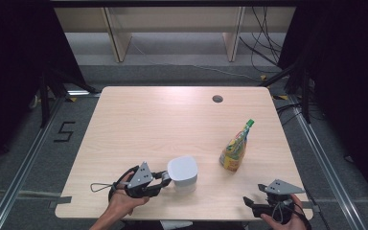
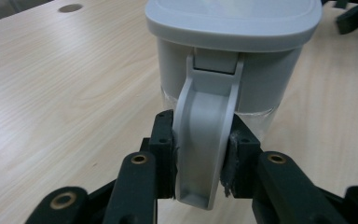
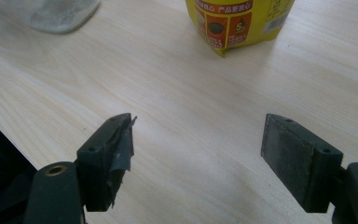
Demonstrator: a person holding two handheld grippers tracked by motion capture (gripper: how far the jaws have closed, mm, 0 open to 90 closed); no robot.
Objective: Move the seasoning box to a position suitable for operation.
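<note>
Grey-lidded jug (image 1: 182, 173), yellow pouch (image 1: 234, 152) with green cap.

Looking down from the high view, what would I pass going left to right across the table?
left gripper clamped on the handle of the grey jug → yellow pouch with green cap → right gripper, jaws open.

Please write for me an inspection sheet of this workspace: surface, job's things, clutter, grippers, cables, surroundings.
Surface: light wooden table with a round cable hole near the far edge.
Job's things: grey plastic jug with a flat lid, upright near the front edge; its curved grey handle is clamped.
Clutter: yellow stand-up pouch with a green cap, upright, apart from the jug.
Grippers: left gripper shut on the handle; right gripper open, nothing between its pads.
Cables: black cables on the floor behind the table.
Surroundings: grey floor, pale wooden shelving legs, dark curtains at both sides.
</note>
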